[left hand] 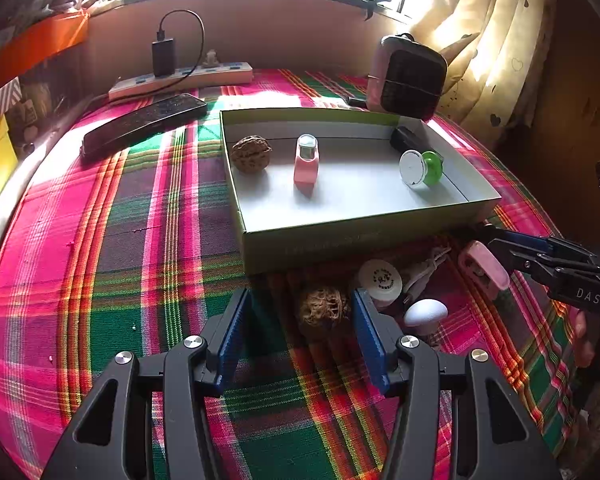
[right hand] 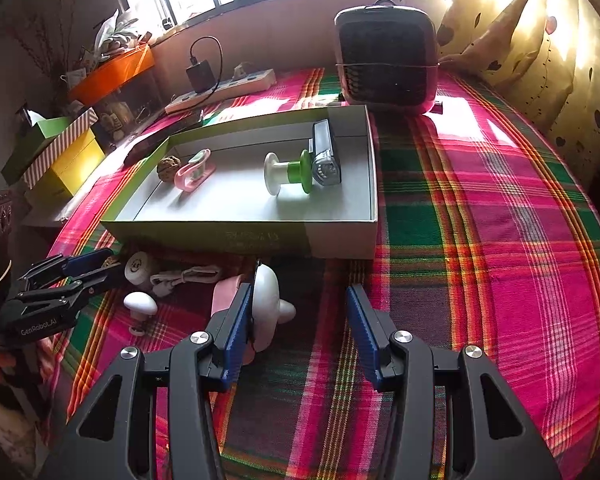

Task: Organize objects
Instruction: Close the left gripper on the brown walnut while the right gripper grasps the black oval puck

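Left tongs apart — walnut between the tips, box front wall just ahead. Right tongs apart, pink-white gadget touching left finger — bare plaid cloth to the rt.

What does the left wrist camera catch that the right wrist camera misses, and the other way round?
Only the left wrist view shows the loose walnut on the cloth between the open left tool, and the whole dark remote.

Only the right wrist view shows the yellow box and the striped box beside the table, and the silver face of the black gadget.

Both show the tray with a walnut, a pink item and a green-and-white spool, plus the pink heater.
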Available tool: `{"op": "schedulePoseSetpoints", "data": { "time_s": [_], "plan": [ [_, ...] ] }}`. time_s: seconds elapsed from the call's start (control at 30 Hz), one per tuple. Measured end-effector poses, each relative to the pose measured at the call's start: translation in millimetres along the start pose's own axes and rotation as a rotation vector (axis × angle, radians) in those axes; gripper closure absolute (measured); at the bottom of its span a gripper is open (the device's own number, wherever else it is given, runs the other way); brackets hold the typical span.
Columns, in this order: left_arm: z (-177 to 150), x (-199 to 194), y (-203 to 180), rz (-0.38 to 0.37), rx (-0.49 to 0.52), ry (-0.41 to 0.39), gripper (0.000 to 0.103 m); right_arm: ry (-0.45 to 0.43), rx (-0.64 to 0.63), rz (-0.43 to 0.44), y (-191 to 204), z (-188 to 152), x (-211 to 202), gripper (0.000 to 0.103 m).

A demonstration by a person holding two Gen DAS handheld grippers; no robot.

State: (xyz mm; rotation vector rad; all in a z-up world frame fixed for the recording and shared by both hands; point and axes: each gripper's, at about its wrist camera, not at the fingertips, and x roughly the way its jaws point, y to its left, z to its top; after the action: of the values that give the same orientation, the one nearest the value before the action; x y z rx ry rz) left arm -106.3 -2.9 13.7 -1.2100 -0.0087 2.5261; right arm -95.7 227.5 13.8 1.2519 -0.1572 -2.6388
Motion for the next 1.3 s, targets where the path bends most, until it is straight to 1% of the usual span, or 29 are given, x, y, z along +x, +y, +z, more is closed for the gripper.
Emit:
{"op": "schedulePoseSetpoints", "data": {
  "time_s": [0.1, 0.33, 0.37, 0.43, 0.47, 0.5, 0.57, 0.63, 0.7, 0.83, 0.93, 1.07, 1.17, 1.3],
  "plan": [
    [-0.2, 0.0, -0.3, 0.001, 0.001, 0.000, 0.052, 0.003, -0.006, 0.018, 2.5, -0.1, 1.2, 0.055],
    [-0.4, -0.2, -0.1, 0.000, 0.000, 0.000, 0.052, 0.008, -0.010, 0.017, 4.9, 0.6, 2.5, 0.055],
    [-0.4, -0.2, -0.1, 0.000, 0.000, 0.000, 0.052, -0.013, -0.004, 0.008, 4.2, 0.4, -0.4, 0.055],
    [-0.4, -0.3, -0.2, -0.001, -0.001, 0.000, 0.052, -0.068, 0.034, -0.074, -3.2, 1.4, -7.5, 0.055],
    [-0.3, -0.3, -0.2, -0.002, -0.002, -0.001, 0.053, -0.068, 0.055, -0.110, -8.8, 2.6, -8.4, 0.055],
    [-0.7, -0.5, 0.2, -0.001, -0.001, -0.001, 0.053, -0.062, 0.072, -0.124, -14.5, 3.0, -8.3, 0.055],
    [-0.8, -0.6, 0.3, 0.000, -0.001, -0.001, 0.053, -0.050, 0.093, -0.129, -23.9, 2.3, -8.5, 0.055],
    [-0.7, -0.6, 0.4, -0.002, -0.002, -0.001, 0.053, -0.049, 0.101, -0.122, -28.2, 0.5, -10.2, 0.055],
    [-0.6, -0.5, 0.1, -0.002, -0.003, -0.001, 0.053, -0.067, 0.109, -0.099, -29.5, 0.2, -13.5, 0.055],
    [-1.0, -0.6, 0.1, 0.000, -0.001, -0.001, 0.053, -0.096, 0.092, -0.055, -23.1, 1.5, -18.2, 0.055],
    [-1.0, -0.5, -0.2, 0.000, -0.001, -0.001, 0.052, -0.098, 0.069, -0.023, -15.9, 2.4, -17.3, 0.055],
    [-1.1, -0.1, -0.9, 0.001, -0.001, -0.001, 0.053, -0.053, 0.038, -0.022, -8.6, 2.8, -6.0, 0.055],
    [-0.9, 0.1, -1.2, 0.003, 0.001, 0.000, 0.053, -0.022, 0.017, -0.049, -5.0, 2.1, 2.4, 0.055],
    [-1.5, 0.1, -0.9, 0.008, 0.005, 0.000, 0.053, 0.001, 0.015, -0.057, -5.0, 1.5, 9.1, 0.055]
  ]
}}
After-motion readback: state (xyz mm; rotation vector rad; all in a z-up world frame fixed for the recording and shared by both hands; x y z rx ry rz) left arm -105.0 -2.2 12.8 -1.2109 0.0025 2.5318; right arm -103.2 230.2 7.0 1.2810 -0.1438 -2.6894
